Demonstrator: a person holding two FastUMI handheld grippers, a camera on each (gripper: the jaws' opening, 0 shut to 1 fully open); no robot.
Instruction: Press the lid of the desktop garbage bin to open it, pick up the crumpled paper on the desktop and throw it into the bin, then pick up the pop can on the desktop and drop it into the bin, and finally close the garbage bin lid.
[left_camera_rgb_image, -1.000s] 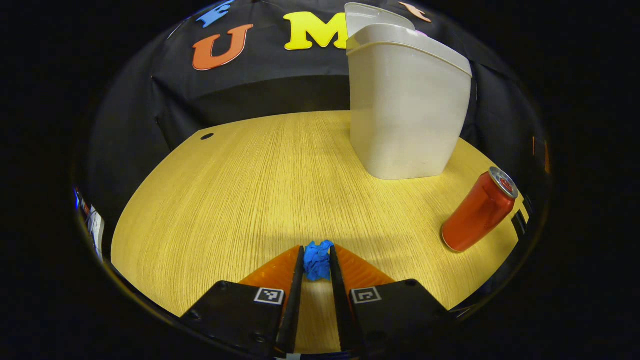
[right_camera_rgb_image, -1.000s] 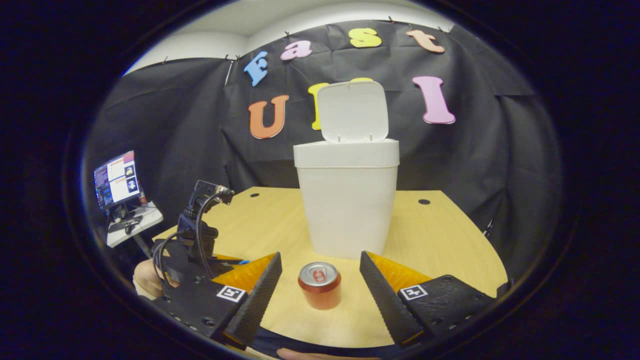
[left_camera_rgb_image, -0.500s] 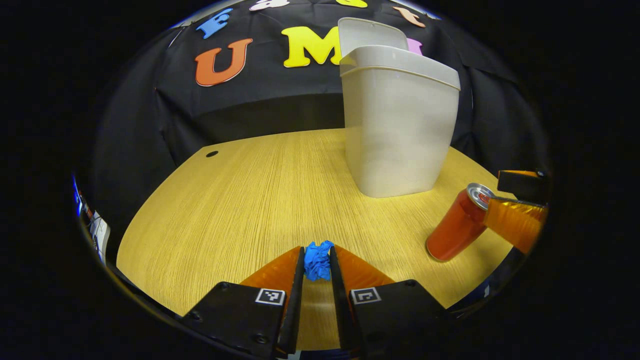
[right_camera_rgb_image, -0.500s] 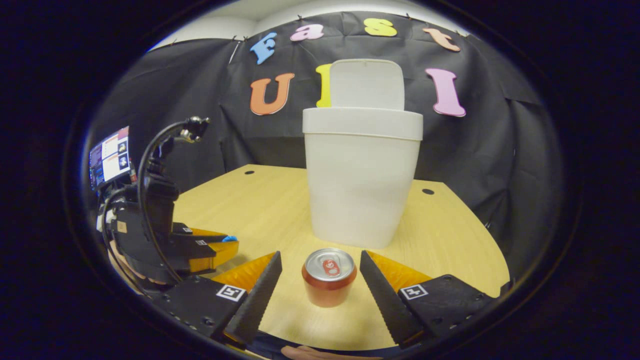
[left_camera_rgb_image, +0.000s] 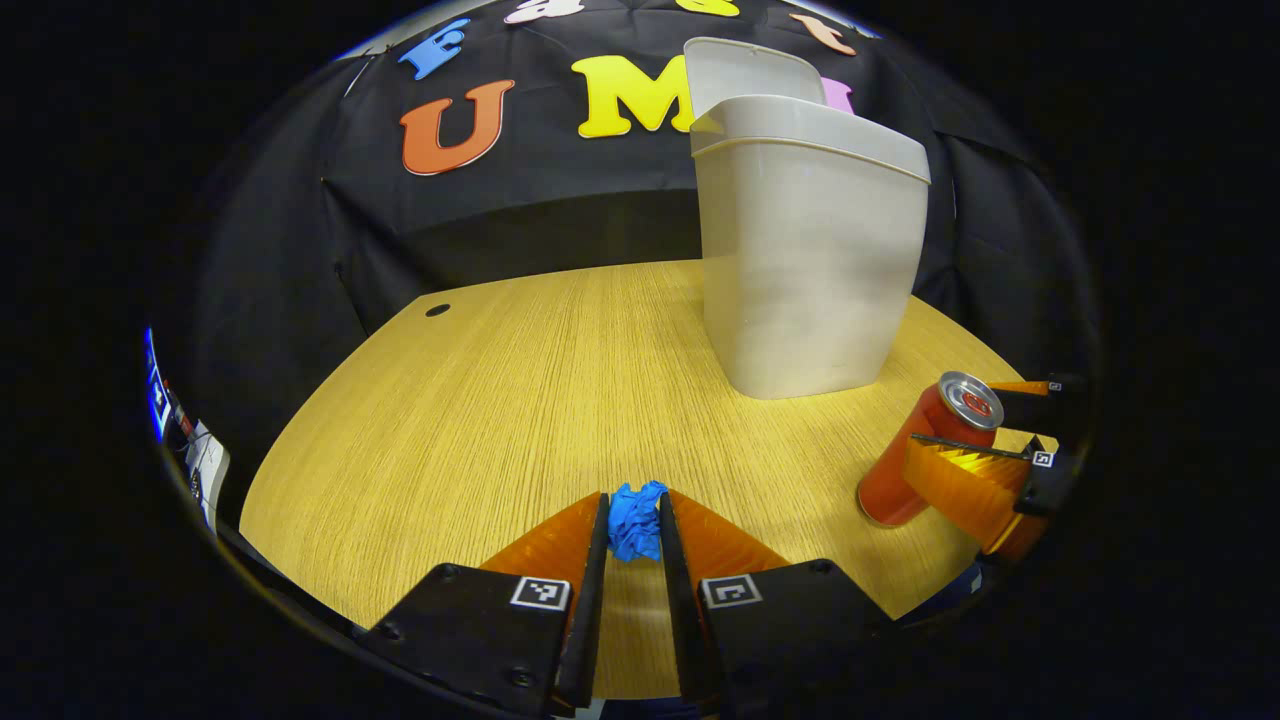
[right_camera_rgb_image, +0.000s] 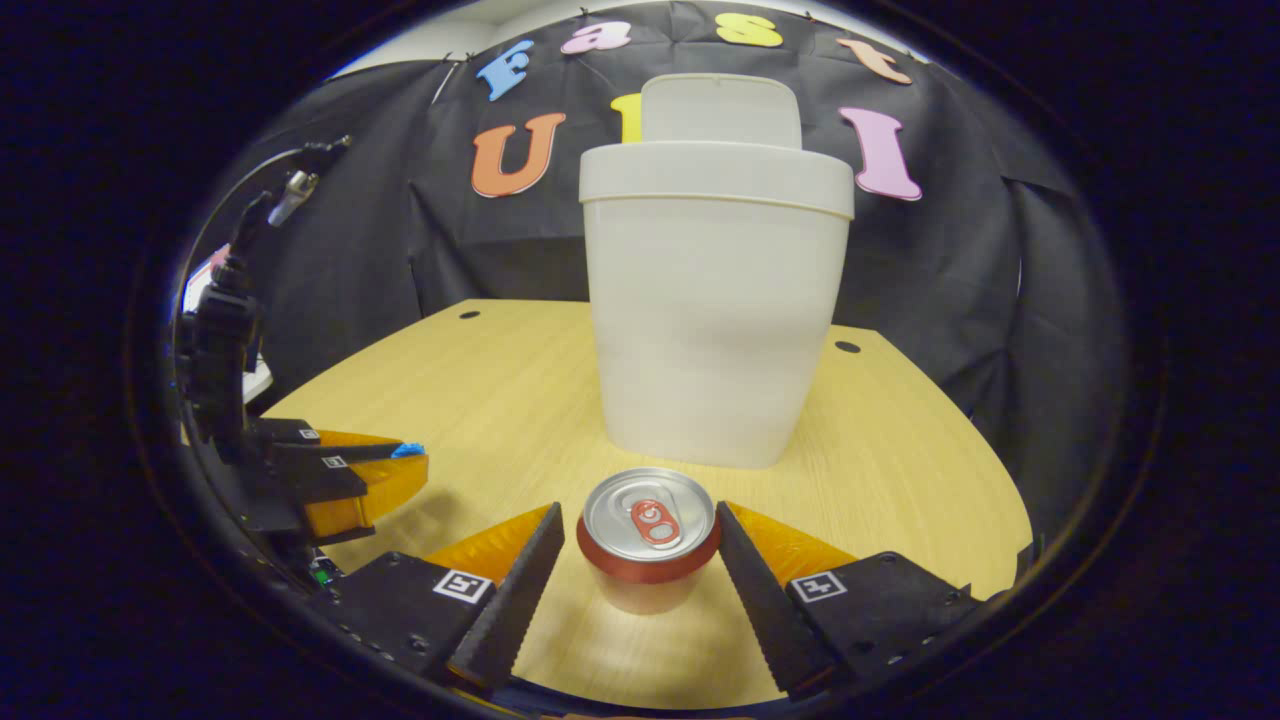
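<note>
My left gripper (left_camera_rgb_image: 633, 510) is shut on the blue crumpled paper (left_camera_rgb_image: 636, 518), held just above the wooden table (left_camera_rgb_image: 520, 400). The white bin (left_camera_rgb_image: 810, 250) stands at the back right in the left gripper view, its lid (left_camera_rgb_image: 745, 68) raised. In the right gripper view the bin (right_camera_rgb_image: 715, 300) is straight ahead with the lid (right_camera_rgb_image: 720, 108) up. The red pop can (right_camera_rgb_image: 648, 535) stands upright between the open fingers of my right gripper (right_camera_rgb_image: 640, 520), close to both but not pressed. The can (left_camera_rgb_image: 925, 450) and right gripper (left_camera_rgb_image: 985, 460) also appear at the right of the left gripper view.
The left gripper (right_camera_rgb_image: 395, 462) with the paper (right_camera_rgb_image: 407, 450) sits at the left edge of the right gripper view, cable rising above it. Cable holes (right_camera_rgb_image: 847, 347) mark the table near its back edge. Black cloth walls close in behind.
My right gripper moved forward and lower, so the can now sits between its fingers. The left gripper kept its hold on the paper and shifted only slightly.
</note>
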